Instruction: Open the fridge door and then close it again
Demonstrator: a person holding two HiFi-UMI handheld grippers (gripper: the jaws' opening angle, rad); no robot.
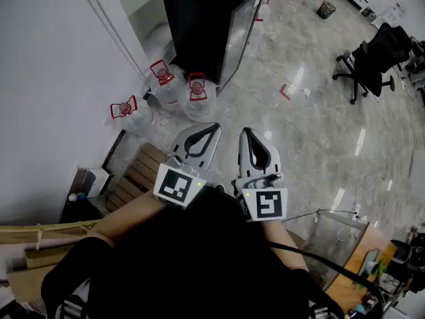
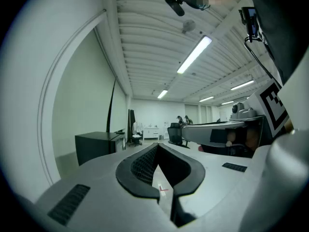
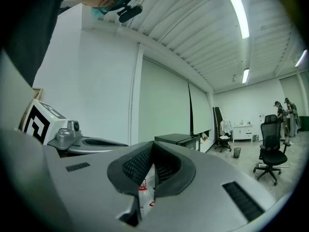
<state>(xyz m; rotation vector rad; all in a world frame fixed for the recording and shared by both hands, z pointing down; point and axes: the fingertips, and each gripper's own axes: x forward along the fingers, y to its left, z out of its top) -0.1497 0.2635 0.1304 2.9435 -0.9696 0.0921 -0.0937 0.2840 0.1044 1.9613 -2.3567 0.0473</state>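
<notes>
The black fridge (image 1: 212, 25) stands against the wall at the top of the head view, its glass door (image 1: 242, 35) shut and facing right. It also appears small in the distance as the fridge (image 2: 99, 146) in the left gripper view and the fridge (image 3: 181, 140) in the right gripper view. My left gripper (image 1: 214, 127) and right gripper (image 1: 244, 132) are held side by side close to my body, well short of the fridge. Both point toward it. The left gripper (image 2: 157, 145) has its tips together on nothing. The right gripper (image 3: 153, 144) stands the same, with nothing held.
Three large water bottles (image 1: 174, 88) with red handles lie on the floor between me and the fridge. A wooden pallet (image 1: 136, 175) sits at my left by the wall. A black office chair (image 1: 375, 62) stands far right, a red tape mark (image 1: 285, 92) is on the floor.
</notes>
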